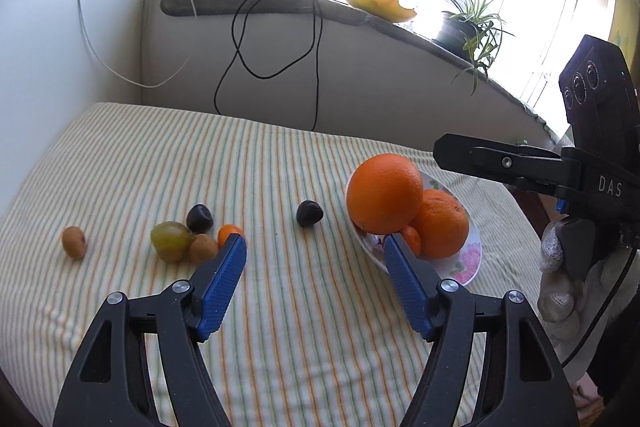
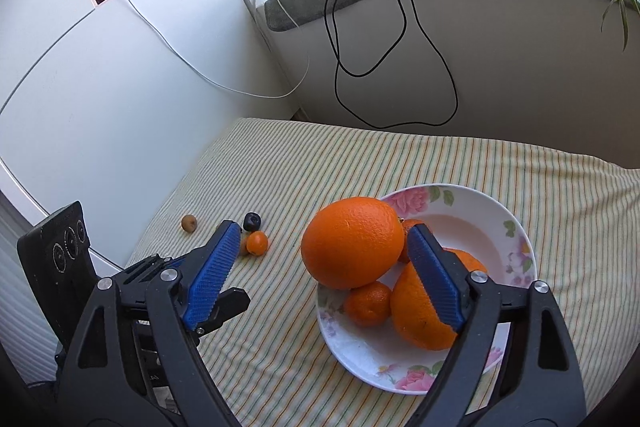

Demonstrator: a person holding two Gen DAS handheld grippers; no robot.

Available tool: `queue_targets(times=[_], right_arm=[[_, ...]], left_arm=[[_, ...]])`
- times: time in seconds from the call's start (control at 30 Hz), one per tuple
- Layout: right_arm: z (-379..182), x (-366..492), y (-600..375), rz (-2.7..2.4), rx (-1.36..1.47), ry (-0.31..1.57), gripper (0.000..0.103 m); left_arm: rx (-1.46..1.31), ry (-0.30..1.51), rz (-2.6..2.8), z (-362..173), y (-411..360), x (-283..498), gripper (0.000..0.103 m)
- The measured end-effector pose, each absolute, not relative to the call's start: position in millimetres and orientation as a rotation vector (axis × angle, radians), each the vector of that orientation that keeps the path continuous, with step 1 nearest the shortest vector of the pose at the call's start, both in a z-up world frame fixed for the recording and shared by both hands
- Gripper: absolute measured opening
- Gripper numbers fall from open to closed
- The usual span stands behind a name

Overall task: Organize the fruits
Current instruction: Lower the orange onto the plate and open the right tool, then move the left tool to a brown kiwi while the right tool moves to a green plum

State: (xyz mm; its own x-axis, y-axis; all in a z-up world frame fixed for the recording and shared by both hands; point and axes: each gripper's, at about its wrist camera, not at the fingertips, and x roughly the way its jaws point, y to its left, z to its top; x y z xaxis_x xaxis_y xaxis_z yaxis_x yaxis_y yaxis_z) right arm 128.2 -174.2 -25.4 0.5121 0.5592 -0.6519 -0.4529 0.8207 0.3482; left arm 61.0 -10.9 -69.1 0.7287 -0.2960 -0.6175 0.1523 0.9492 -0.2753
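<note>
Striped cloth [image 1: 280, 167] under both empty, wide-spread jaws; right gripper [image 1: 448, 151] reads "DAS".

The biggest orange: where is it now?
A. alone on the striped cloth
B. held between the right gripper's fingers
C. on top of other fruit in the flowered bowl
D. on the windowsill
C: the biggest orange rests on smaller fruit inside the flowered bowl, and no pads touch it.
</note>
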Motion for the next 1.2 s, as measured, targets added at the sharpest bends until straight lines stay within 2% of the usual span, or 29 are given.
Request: queue_targets(times=[0.4, 0.77, 0.9, 0.97, 1.1, 1.2], right_arm=[[-22.6, 94.1, -128.4, 0.699, -0.002, 0.738, 0.089], [-45.2, 73.5, -71.7, 0.754, -0.127, 0.747, 0.089], [-55.5, 77.8, -58.0, 0.752, -0.119, 0.778, 0.089], [-61.7, 82.3, -53.1, 0.75, -0.105, 0.802, 0.08], [-72.9, 90.3, -46.9, 0.72, -0.088, 0.832, 0.073], [-79.6, 97.4, -47.1, 0.701, -0.047, 0.859, 0.062]], left_arm=[[-0.173, 0.67, -0.12, -67.4, 59.6, 30.3, 0.071], [-0.241, 0.679, -0.013, -80.0, 114.4, 25.0, 0.071], [-0.256, 0.688, 0.002, -86.6, 127.6, 26.9, 0.065], [-0.262, 0.693, 0.006, -90.1, 133.0, 29.1, 0.063], [-0.267, 0.7, 0.004, -94.7, 139.5, 34.2, 0.059], [-0.275, 0.708, 0.001, -98.6, 144.6, 39.0, 0.056]])
